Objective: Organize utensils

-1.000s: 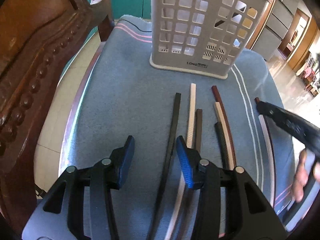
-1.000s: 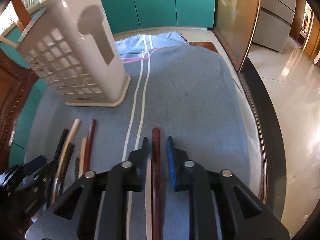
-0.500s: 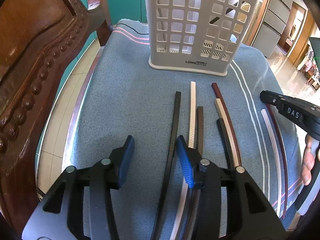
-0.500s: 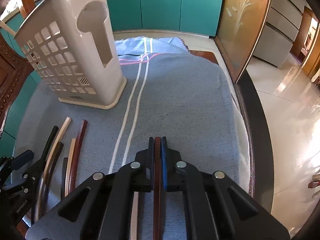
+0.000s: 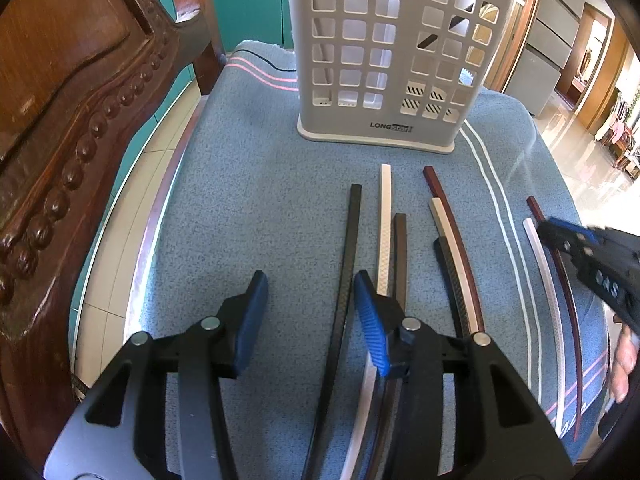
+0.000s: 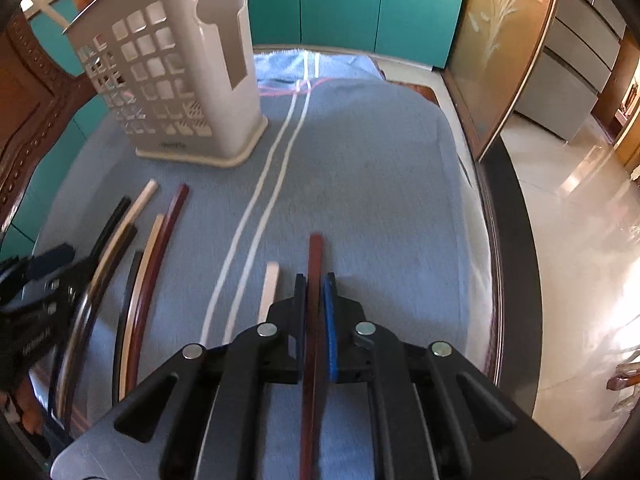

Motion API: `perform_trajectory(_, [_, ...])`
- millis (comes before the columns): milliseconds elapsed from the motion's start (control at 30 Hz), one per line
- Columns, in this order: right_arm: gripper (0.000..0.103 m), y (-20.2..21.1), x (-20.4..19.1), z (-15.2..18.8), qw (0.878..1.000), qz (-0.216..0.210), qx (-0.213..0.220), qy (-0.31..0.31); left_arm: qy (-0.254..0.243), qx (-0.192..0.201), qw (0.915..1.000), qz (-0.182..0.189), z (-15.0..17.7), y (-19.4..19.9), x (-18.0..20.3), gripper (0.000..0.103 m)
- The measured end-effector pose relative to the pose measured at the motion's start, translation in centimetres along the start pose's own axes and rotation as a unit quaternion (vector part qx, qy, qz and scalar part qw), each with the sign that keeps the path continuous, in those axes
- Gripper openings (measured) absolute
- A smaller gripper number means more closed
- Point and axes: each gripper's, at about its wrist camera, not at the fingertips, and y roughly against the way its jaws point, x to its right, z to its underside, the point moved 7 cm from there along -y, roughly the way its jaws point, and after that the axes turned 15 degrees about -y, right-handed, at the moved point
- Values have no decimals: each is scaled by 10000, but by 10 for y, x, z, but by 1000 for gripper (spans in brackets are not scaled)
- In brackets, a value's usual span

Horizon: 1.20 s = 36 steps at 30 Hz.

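The right tongs (image 6: 314, 292) clamp a dark red chopstick (image 6: 315, 256), its lower end hidden beneath them. The left tongs (image 5: 308, 312) gape open, covering the near ends of the chopsticks (image 5: 385, 216) on the worktop; the utensil holder (image 5: 392, 56) stands at twelve o'clock.

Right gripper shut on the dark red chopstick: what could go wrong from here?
1. The right gripper pinches the dark red chopstick near its far tip, so the long tail may swing or slip when lifted.
2. The white chopstick lies right beside it and could get dragged.
3. The basket is tall; a slanted entry might tip it.
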Motion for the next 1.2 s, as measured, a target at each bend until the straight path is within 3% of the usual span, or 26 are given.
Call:
perform_trajectory(367, [10,4,3,9,9991,-258,322,-95,-28,165,9998,-109,2,1,2,48])
perform_trajectory(633, [10,5,5,11,9989,-220,387,-117,-123,433,9989,-154,6,3,3,48])
perform_trajectory(833, [11,4,-2,9,9997,-13,236,32,-335,464,9984,-10,6,4,2,48])
perform_trajectory(1033, [11,4,-2,6,9993,-190,46,307,-314,515,9982,-50,6,3,1,48])
perform_trajectory(1200, [13,2,4,2,9978,-592,-118,288,-253,557,9980,-133,6,4,2,48])
